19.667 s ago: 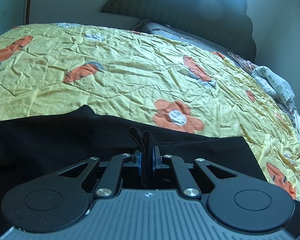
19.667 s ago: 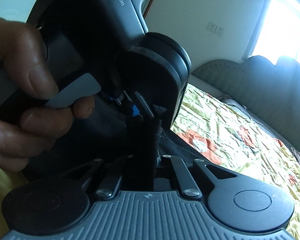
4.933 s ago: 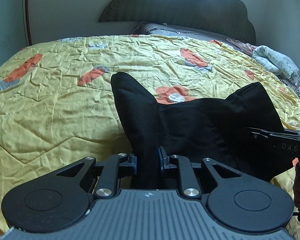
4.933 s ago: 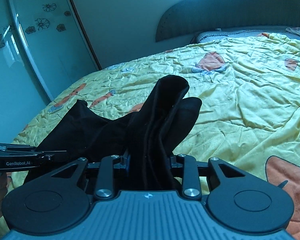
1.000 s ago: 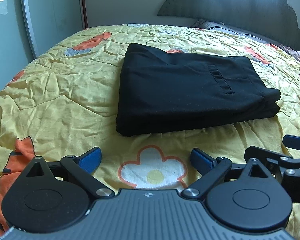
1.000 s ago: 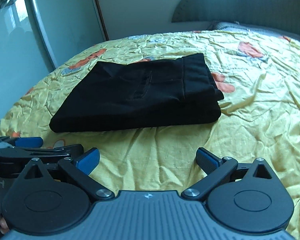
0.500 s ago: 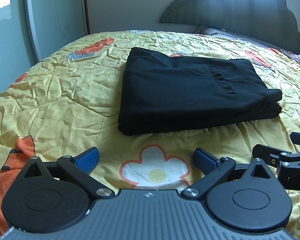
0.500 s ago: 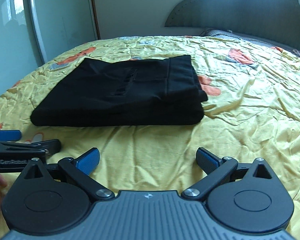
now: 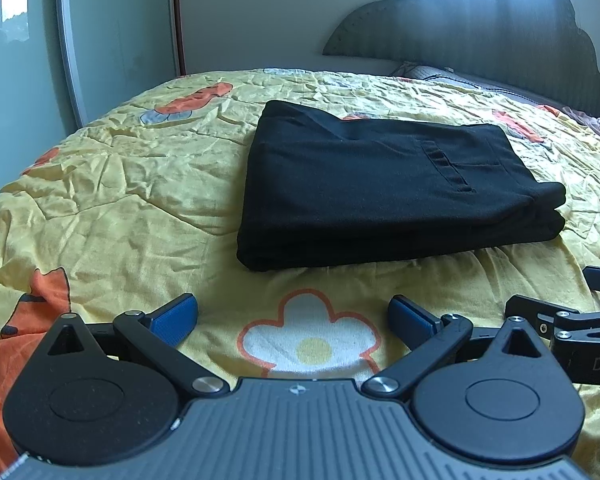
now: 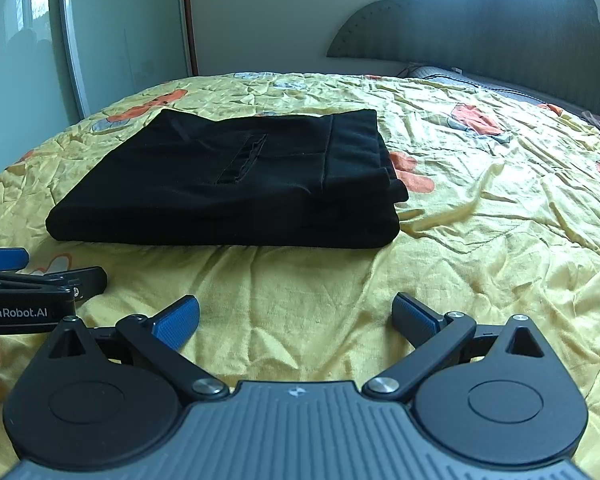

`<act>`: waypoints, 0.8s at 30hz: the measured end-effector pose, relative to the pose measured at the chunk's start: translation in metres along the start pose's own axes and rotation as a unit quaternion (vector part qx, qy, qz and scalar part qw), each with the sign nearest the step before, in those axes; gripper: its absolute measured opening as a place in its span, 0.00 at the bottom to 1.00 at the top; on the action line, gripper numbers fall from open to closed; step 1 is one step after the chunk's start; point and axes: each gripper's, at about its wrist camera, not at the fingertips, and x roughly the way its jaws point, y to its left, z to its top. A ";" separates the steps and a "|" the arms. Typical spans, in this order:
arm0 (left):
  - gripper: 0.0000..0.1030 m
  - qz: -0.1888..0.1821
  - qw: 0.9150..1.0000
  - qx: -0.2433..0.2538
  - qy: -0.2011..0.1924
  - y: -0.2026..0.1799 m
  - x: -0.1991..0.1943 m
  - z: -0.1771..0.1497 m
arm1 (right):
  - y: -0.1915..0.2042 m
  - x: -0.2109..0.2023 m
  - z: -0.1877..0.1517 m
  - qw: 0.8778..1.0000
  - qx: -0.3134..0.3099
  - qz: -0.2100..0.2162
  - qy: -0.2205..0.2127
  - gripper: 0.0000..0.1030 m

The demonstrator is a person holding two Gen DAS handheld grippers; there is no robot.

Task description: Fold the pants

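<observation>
The black pants [image 9: 380,188] lie folded into a flat rectangle on the yellow bedspread [image 9: 120,200]; they also show in the right wrist view [image 10: 236,184]. My left gripper [image 9: 292,316] is open and empty, a little short of the pants' near edge. My right gripper [image 10: 296,316] is open and empty too, short of the pants' near right part. Each gripper's side shows in the other's view: the right one at the far right [image 9: 572,320], the left one at the far left [image 10: 28,288].
The bedspread has orange and white flower prints [image 9: 312,344]. A dark padded headboard [image 10: 480,20] stands at the back. A glass sliding door [image 10: 28,40] runs along the left side of the bed. A pillow [image 9: 440,74] lies by the headboard.
Both grippers, shut on the pants seconds ago, have let go and stand open. Over the last second both have drawn back slightly and tilted up; the folded pants have not moved.
</observation>
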 end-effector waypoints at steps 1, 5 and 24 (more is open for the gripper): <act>1.00 0.000 1.000 0.000 -0.001 0.000 0.000 0.000 | 0.000 0.000 0.000 1.000 -0.001 -0.001 0.000 1.00; 1.00 0.001 1.000 -0.001 -0.003 0.000 0.000 -0.001 | 0.001 0.000 -0.001 1.000 -0.003 -0.002 0.001 1.00; 1.00 0.000 1.000 -0.002 -0.003 0.001 0.000 -0.001 | 0.001 0.001 -0.001 1.000 -0.004 -0.003 0.001 1.00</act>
